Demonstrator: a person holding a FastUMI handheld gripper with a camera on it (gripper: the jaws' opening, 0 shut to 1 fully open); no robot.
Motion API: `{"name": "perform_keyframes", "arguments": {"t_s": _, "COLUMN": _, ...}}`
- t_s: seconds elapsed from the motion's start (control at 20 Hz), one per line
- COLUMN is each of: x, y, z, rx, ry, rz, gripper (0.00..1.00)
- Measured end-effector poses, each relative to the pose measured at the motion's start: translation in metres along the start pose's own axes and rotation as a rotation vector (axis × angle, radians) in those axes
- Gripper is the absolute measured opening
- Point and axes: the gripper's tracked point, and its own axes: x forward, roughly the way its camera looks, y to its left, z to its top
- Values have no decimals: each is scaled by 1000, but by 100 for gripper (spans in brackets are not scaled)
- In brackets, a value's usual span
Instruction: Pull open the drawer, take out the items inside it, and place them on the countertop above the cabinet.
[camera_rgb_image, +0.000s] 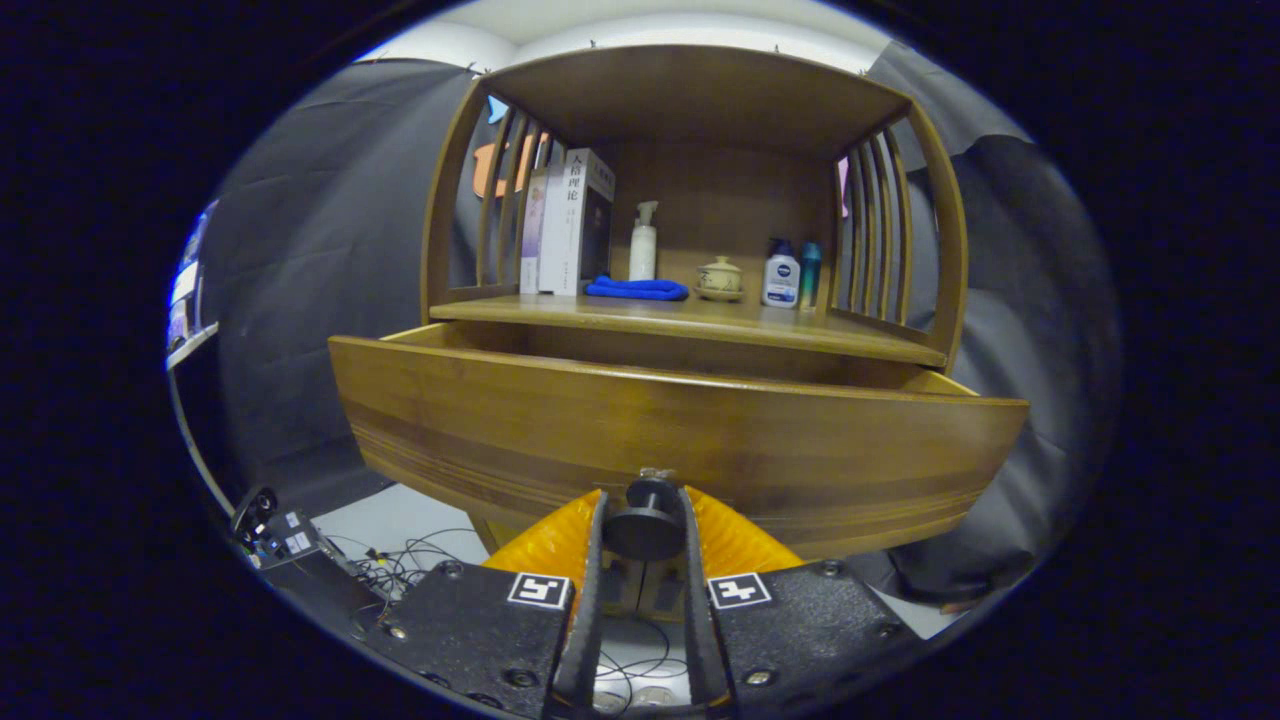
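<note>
The handheld gripper (643, 535) with its two orange ribbed fingers (556, 545) is clamped on the small dark round knob (643, 528) that sticks out from the middle of the drawer front; a finger presses on each side of the knob, which sits squarely between them.

Taking the knob as the landmark, the wide brown wooden drawer (560, 420) spreads left and right of it. Its front panel stands well forward of the cabinet body, so the drawer looks already pulled out a good way. Its long axis runs crosswise to the fingers, and its travel runs straight back along them, toward the person holding the tool.

That is the relation the next move turns on. The drawer's inside lies above and beyond the knob, behind the top edge of the front panel, and from this low angle whatever lies in it is hidden. In judgement, the gripper must let go of the knob, rise over that edge and reach down and forward.

Farther beyond the knob and higher is the wooden countertop (700, 322), where the items are to go. It carries upright books (570, 222), a folded blue cloth (637, 289), a white pump bottle (643, 243), a small lidded ceramic pot (720, 279) and two small bottles (790, 274). Bare wood shows along its front edge.
</note>
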Motion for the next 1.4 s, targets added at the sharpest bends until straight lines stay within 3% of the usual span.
{"name": "perform_keyframes", "arguments": {"t_s": 0.6, "x": -39, "y": 5, "z": -19, "rx": 28, "ry": -13, "rz": 42, "gripper": 37}}
{"name": "perform_keyframes", "arguments": {"t_s": 0.8, "x": -39, "y": 6, "z": -27, "rx": -40, "ry": 11, "rz": 49, "gripper": 40}}
{"name": "perform_keyframes", "arguments": {"t_s": 0.95, "x": -56, "y": 5, "z": 9, "rx": -102, "ry": -93, "rz": 42, "gripper": 55}}
{"name": "perform_keyframes", "arguments": {"t_s": 1.1, "x": -69, "y": 15, "z": 44, "rx": -174, "ry": -192, "rz": 45, "gripper": 82}}
{"name": "perform_keyframes", "arguments": {"t_s": 1.25, "x": -66, "y": 17, "z": 84, "rx": -200, "ry": -242, "rz": 58, "gripper": 84}}
{"name": "perform_keyframes", "arguments": {"t_s": 1.4, "x": -43, "y": 12, "z": 117, "rx": -161, "ry": -206, "rz": 81, "gripper": 86}}
